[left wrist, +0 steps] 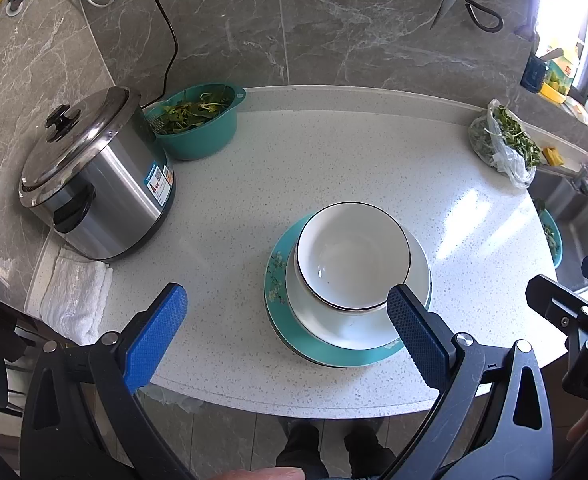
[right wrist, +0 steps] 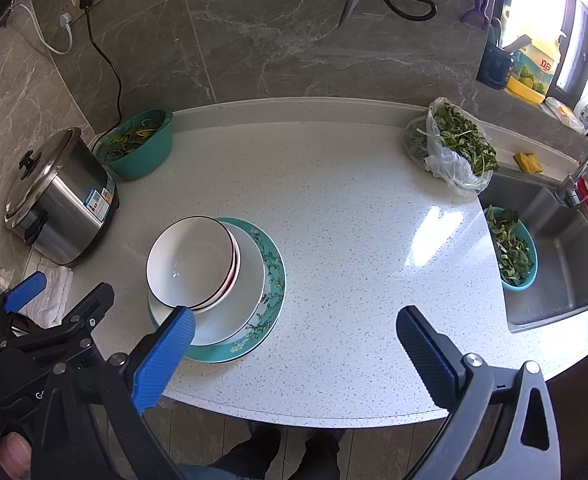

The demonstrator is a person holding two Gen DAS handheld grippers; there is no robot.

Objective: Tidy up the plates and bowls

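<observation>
A stack of dishes sits near the front edge of the speckled white tabletop (right wrist: 333,208): a round teal plate with a blossom pattern (right wrist: 272,280) at the bottom, a plain white plate (right wrist: 250,280) on it, and black-rimmed white bowls (right wrist: 190,260) nested on top, shifted toward the stack's left side. The left gripper (left wrist: 286,320) hovers over the front edge, jaws wide apart and empty, its right blue pad (left wrist: 413,332) overlapping the bowl rim in view; whether it touches cannot be told. The right gripper (right wrist: 294,340) hangs just right of the stack, jaws likewise spread and holding nothing.

Bare tabletop stretches right of the stack up to the steel sink (right wrist: 565,248). A stainless rice cooker (right wrist: 58,200) and a teal basin of greens (right wrist: 138,144) stand at the back left, a clear plastic bag of leafy greens (right wrist: 453,148) at the back right, all well apart from the stack.
</observation>
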